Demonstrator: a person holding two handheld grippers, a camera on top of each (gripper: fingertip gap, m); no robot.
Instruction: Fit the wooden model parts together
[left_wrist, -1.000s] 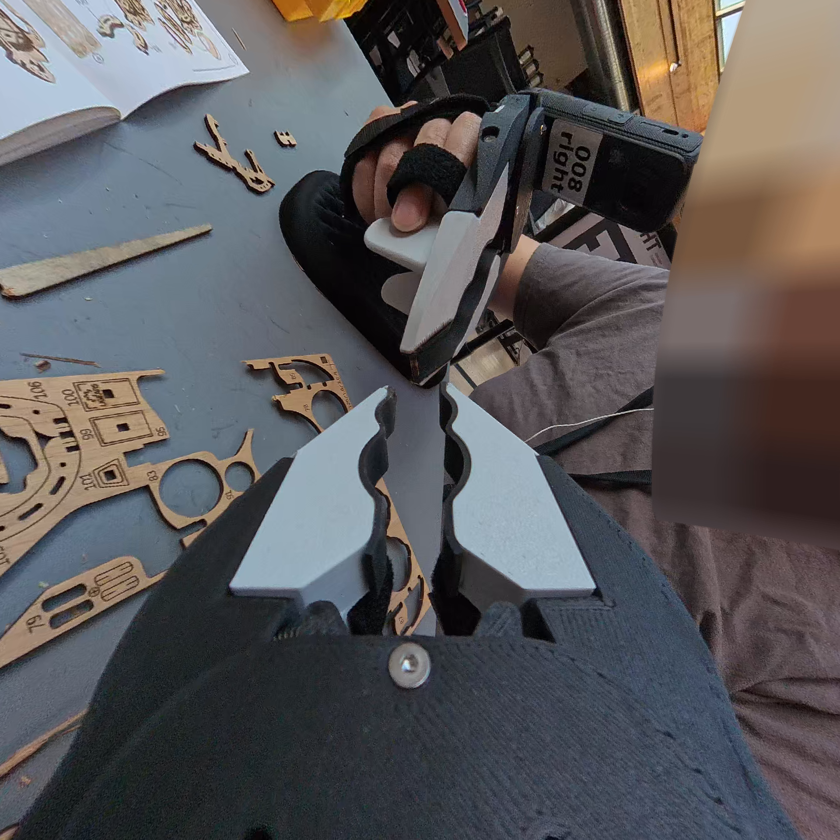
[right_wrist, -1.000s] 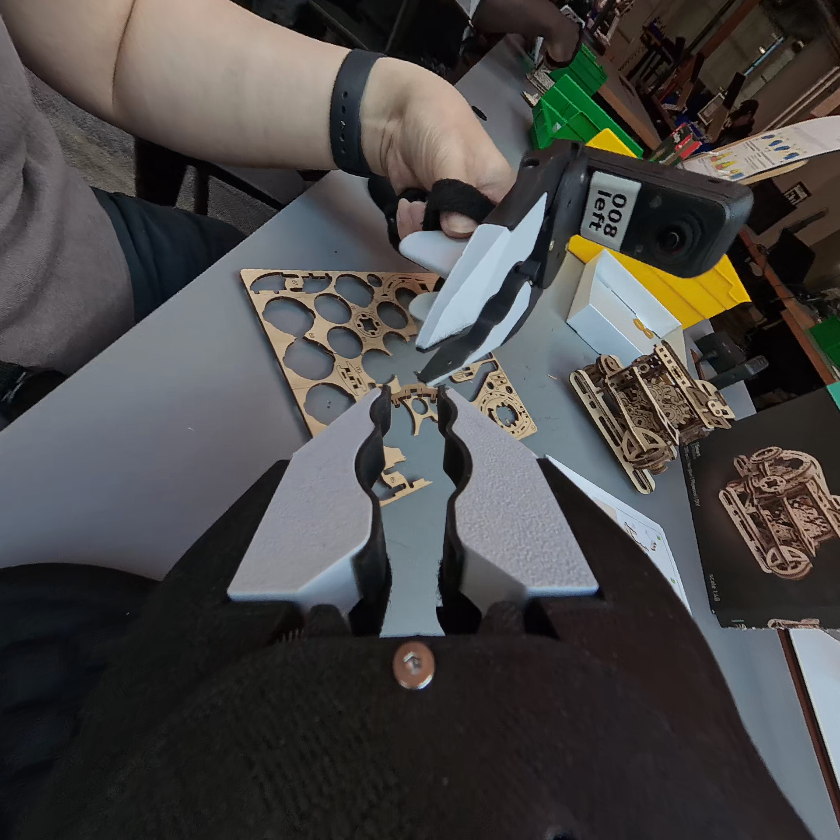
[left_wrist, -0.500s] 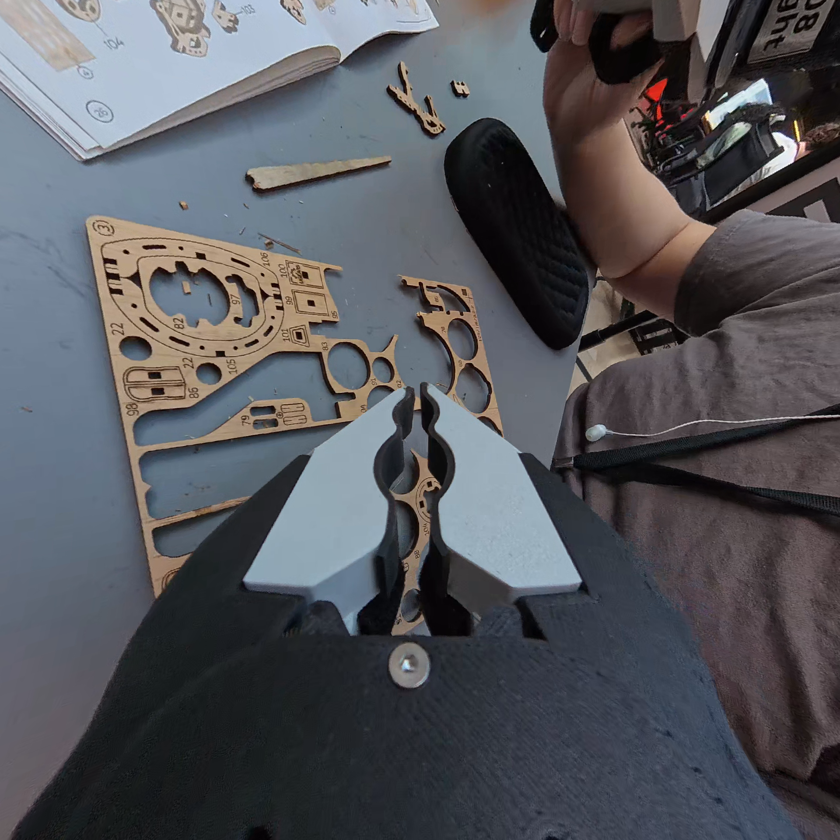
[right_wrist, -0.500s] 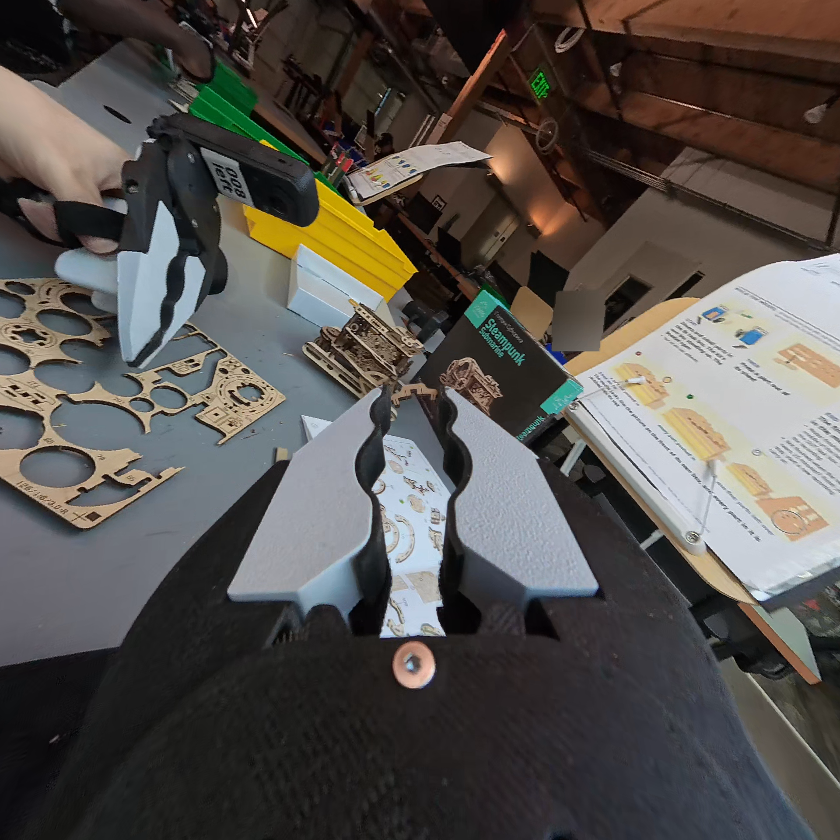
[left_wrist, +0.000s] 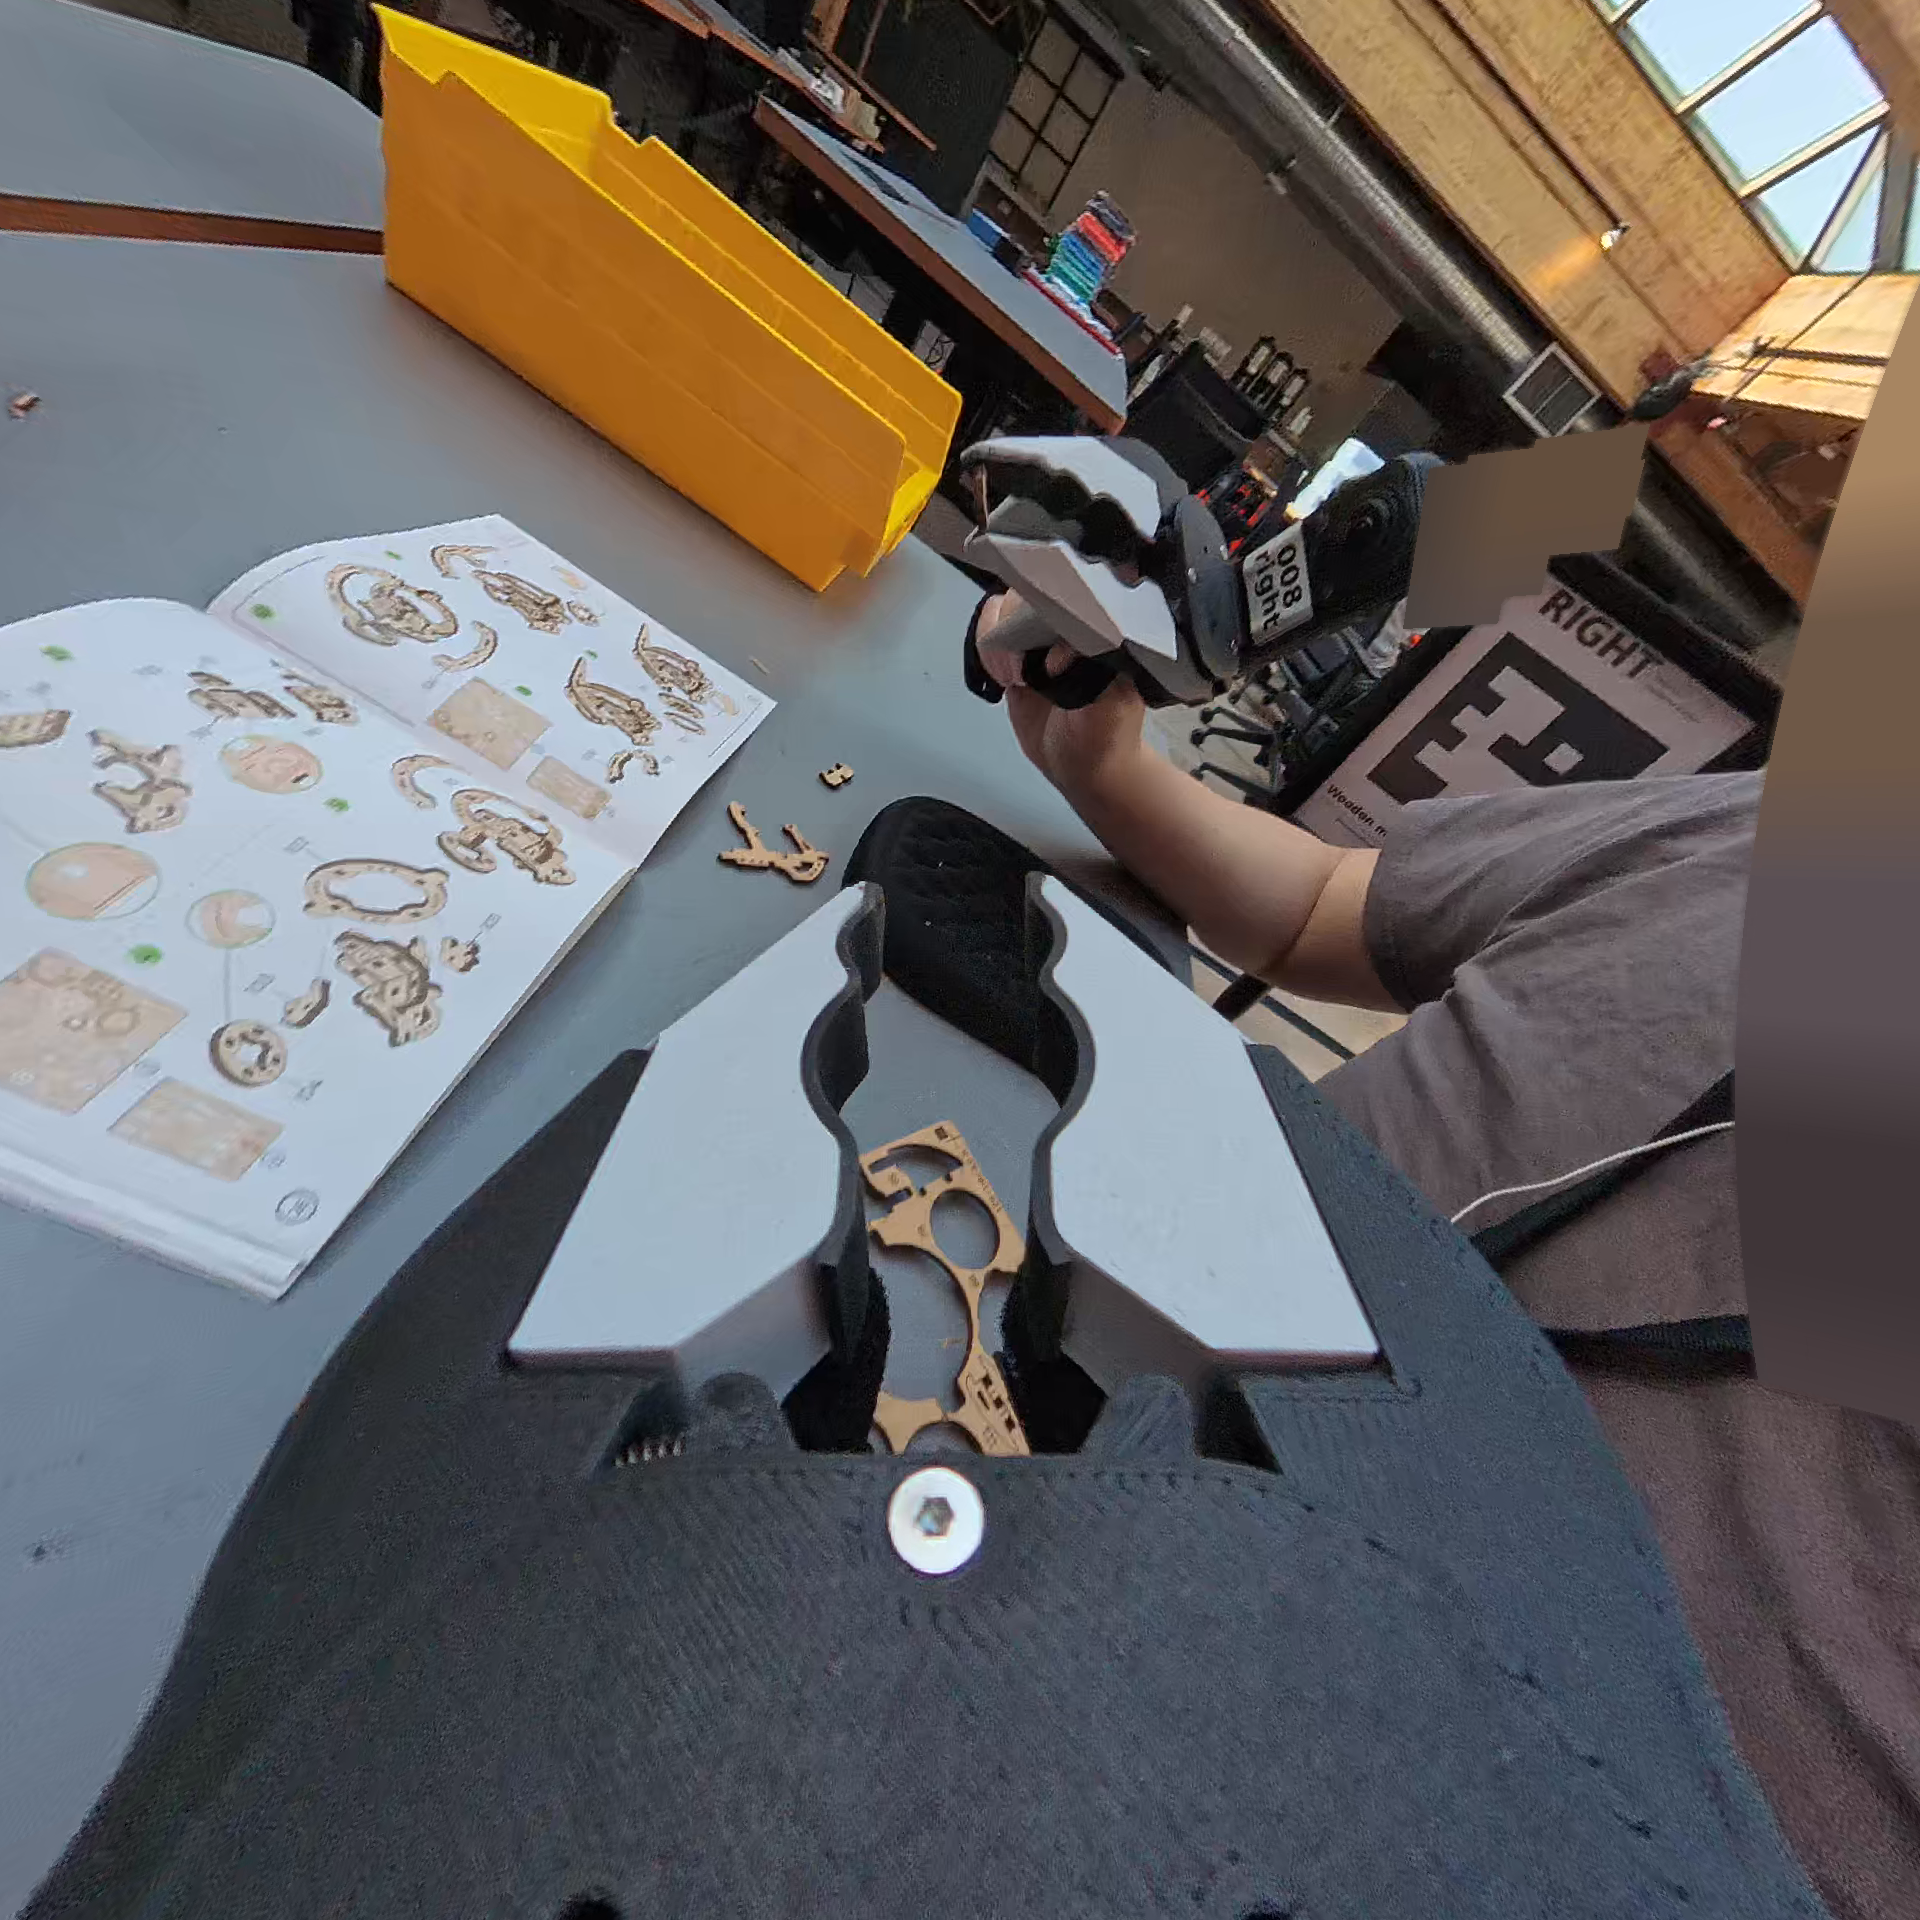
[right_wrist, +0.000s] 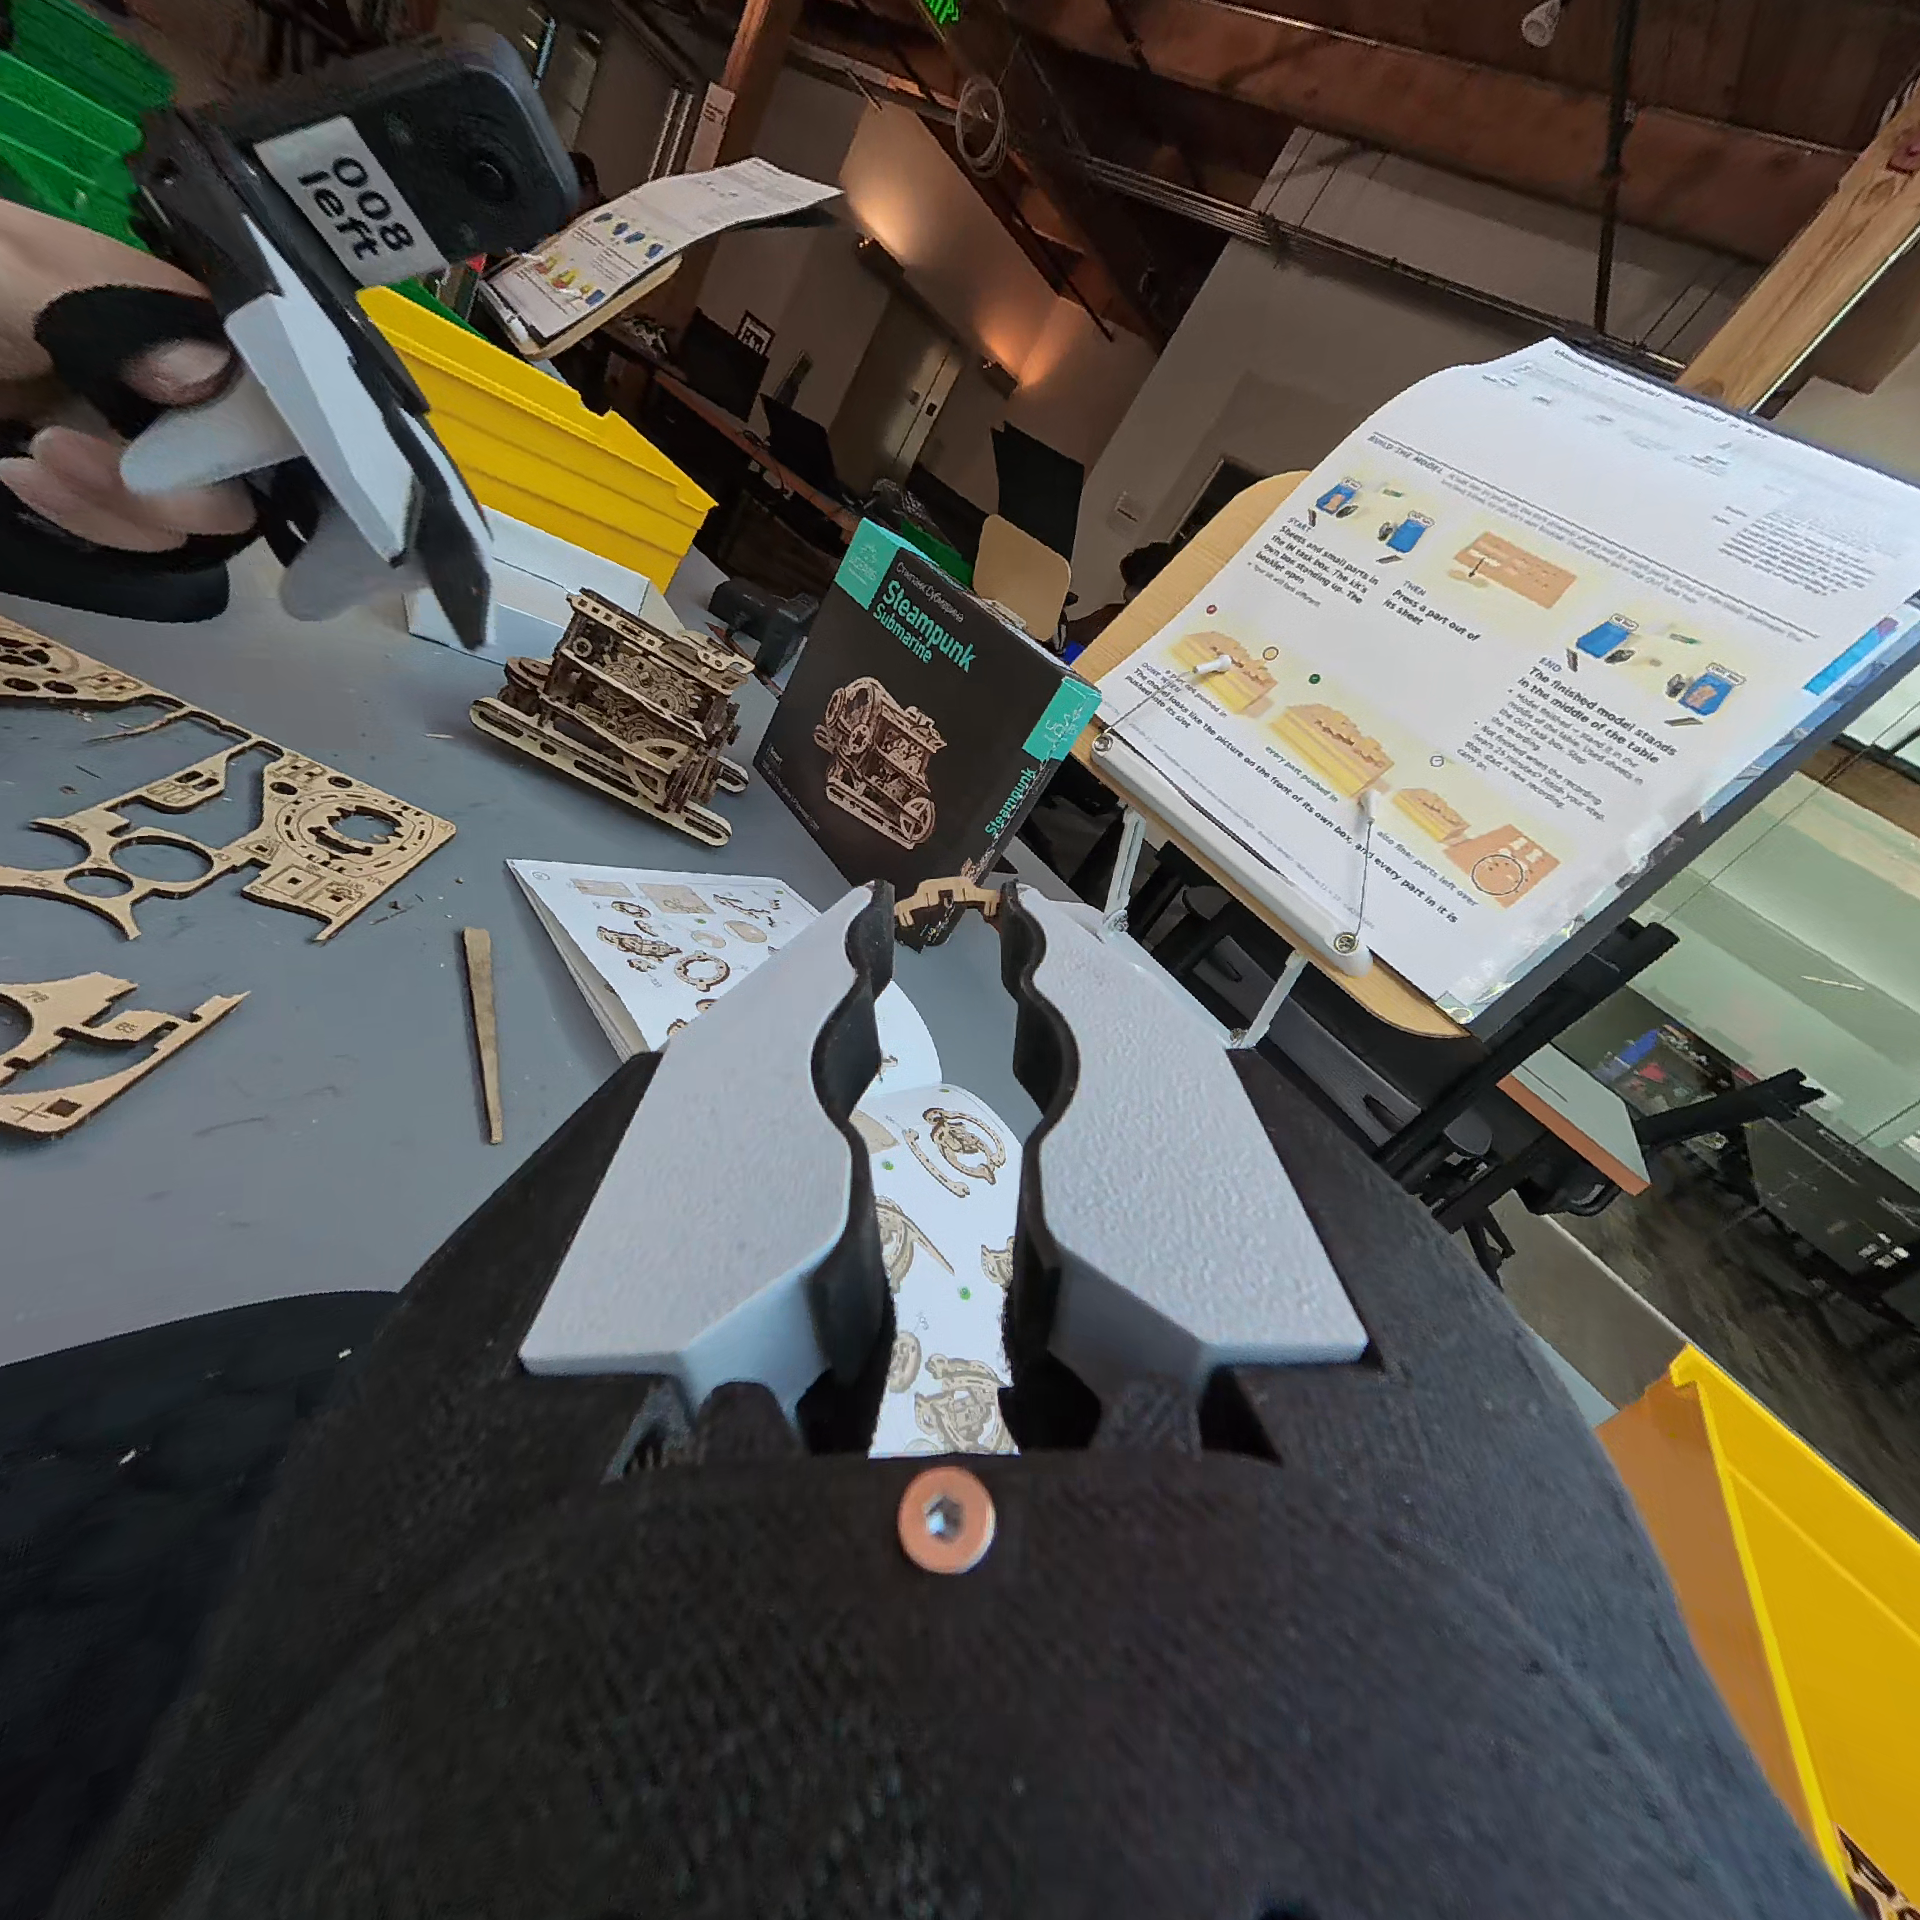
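Note:
My right gripper is shut on a small notched wooden part, pinched at its fingertips and held in the air above the table. It also shows in the left wrist view, raised at the far right. My left gripper is open and empty, above a cut-out wooden sheet piece on the grey table. In the right wrist view it hangs at the upper left. The partly built wooden model stands on the table, apart from both grippers.
An open instruction booklet lies left of my left gripper. Wooden part sheets, a thin wood strip, a loose wooden piece, a black pad, the kit box, a yellow bin and a page stand surround the work area. The right gripper is farther from the partly built wooden model, some 30 cm, than the left, some 20 cm.
Both grippers rose from the sheets and tilted up. My left gripper went from nearly shut to open. My right gripper kept the small wooden part.

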